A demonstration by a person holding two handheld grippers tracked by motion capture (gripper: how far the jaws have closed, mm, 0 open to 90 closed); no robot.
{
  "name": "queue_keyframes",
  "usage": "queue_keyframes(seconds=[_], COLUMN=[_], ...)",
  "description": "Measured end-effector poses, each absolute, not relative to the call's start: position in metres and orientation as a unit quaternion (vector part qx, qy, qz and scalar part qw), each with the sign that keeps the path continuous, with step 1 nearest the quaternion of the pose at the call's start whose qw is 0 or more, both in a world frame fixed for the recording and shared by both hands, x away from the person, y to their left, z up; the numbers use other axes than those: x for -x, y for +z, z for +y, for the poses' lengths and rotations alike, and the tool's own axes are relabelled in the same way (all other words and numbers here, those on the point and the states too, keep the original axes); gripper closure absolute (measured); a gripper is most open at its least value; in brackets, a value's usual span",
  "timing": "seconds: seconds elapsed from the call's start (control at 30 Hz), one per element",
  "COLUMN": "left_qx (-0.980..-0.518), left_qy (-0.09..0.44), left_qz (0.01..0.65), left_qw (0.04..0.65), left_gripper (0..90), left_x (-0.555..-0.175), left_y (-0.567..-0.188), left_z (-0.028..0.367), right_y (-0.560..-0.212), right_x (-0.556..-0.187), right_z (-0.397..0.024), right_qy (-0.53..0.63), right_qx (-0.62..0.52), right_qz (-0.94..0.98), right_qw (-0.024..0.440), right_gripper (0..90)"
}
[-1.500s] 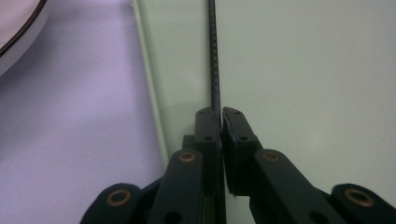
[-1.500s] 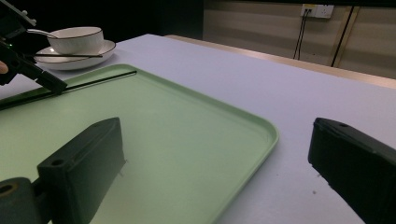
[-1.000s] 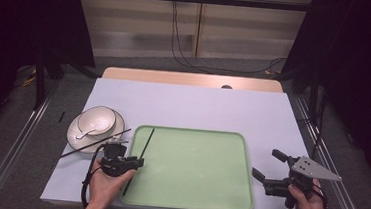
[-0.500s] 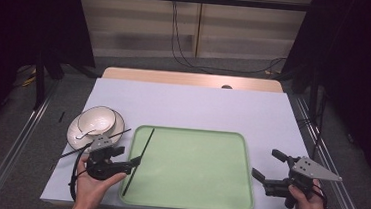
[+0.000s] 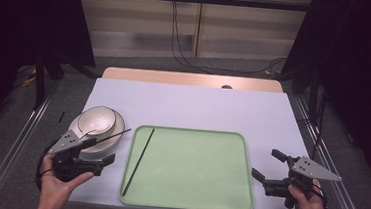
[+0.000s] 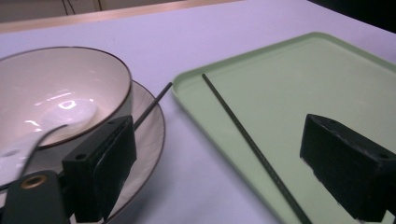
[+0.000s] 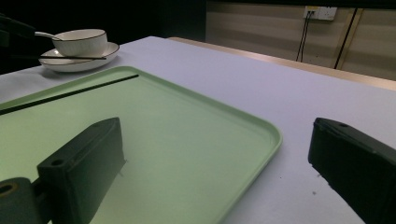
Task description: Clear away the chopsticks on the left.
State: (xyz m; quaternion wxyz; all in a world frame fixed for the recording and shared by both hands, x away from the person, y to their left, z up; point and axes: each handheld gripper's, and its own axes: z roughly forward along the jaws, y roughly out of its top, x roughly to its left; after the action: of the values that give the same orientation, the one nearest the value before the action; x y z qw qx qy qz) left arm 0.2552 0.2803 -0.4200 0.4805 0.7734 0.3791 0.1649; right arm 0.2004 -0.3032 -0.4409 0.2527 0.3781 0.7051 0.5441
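White ceramic bowl (image 5: 97,120) on plate (image 5: 117,129), second thin black chopstick (image 5: 113,135) across its rim. Left gripper (image 5: 106,159) jaws just opened, nothing between; first black chopstick (image 5: 138,160) lies on green plastic tray (image 5: 190,205). Next: probably pinch the rim chopstick. Right gripper (image 5: 268,167) spread, idle.

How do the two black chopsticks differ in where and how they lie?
One chopstick lies flat inside the green tray, along its left edge. The other chopstick rests propped on the plate beside the bowl, its tip jutting toward the tray. Both are thin, black and held by no jaws.
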Motion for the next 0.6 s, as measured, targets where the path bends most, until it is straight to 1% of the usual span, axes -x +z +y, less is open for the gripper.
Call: queue_keyframes(seconds=[0.13, 0.17, 0.2, 0.23, 0.3, 0.43, 0.47, 0.6], left_qx=[-0.786, -0.786, -0.789, -0.788, -0.796, -0.805, -0.806, -0.809], left_qy=[0.171, 0.18, 0.191, 0.198, 0.2, 0.196, 0.196, 0.203], left_qz=[0.363, 0.361, 0.353, 0.351, 0.347, 0.344, 0.345, 0.352], left_qw=[0.471, 0.468, 0.466, 0.466, 0.455, 0.442, 0.439, 0.426], left_gripper=[11.2, 10.6, 11.6, 15.6, 16.3, 13.8, 14.0, 9.7], left_x=[-0.255, -0.254, -0.253, -0.252, -0.252, -0.253, -0.254, -0.262], left_y=[-0.417, -0.415, -0.413, -0.412, -0.408, -0.408, -0.41, -0.421], left_z=[0.3, 0.304, 0.309, 0.313, 0.321, 0.334, 0.338, 0.348], right_y=[-0.441, -0.441, -0.441, -0.441, -0.441, -0.441, -0.441, -0.441], right_x=[-0.201, -0.201, -0.201, -0.201, -0.201, -0.201, -0.201, -0.2], right_z=[-0.303, -0.303, -0.303, -0.303, -0.303, -0.302, -0.302, -0.302], right_qy=[0.543, 0.544, 0.544, 0.543, 0.543, 0.544, 0.544, 0.545], right_qx=[-0.377, -0.378, -0.378, -0.378, -0.376, -0.377, -0.377, -0.373], right_qz=[0.706, 0.705, 0.705, 0.706, 0.708, 0.706, 0.706, 0.707], right_qw=[0.254, 0.254, 0.254, 0.253, 0.253, 0.253, 0.253, 0.253], right_gripper=[3.0, 3.0, 3.0, 3.0, 3.0, 3.0, 3.0, 3.0])
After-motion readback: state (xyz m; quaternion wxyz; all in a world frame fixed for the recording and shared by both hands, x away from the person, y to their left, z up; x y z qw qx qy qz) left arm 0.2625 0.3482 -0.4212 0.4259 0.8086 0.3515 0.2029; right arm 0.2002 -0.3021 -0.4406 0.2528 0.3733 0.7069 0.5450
